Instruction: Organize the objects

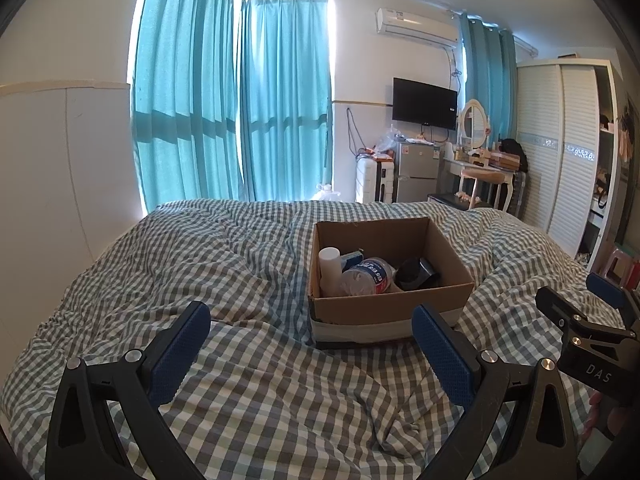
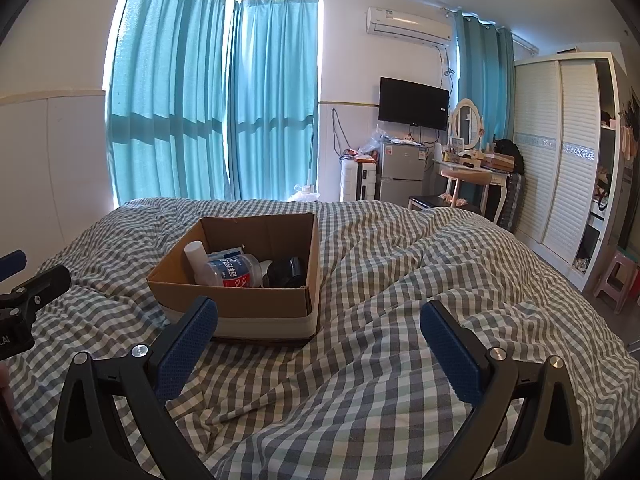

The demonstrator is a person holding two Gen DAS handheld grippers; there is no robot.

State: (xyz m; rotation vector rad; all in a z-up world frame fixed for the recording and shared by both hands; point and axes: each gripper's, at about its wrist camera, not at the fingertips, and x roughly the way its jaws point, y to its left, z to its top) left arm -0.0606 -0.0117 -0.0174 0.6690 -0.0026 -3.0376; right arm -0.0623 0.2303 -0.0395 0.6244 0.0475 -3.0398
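An open cardboard box sits on the checked bed cover, also in the right wrist view. Inside lie a clear plastic bottle with a blue and red label, a white cylinder, a black object and something blue behind. My left gripper is open and empty, just short of the box's near wall. My right gripper is open and empty, near the box's right front corner. It also shows at the right edge of the left wrist view.
The grey-and-white checked duvet is rumpled all around the box. Teal curtains, a small fridge, a dressing table with a chair and a white wardrobe stand beyond the bed. A pink stool is at right.
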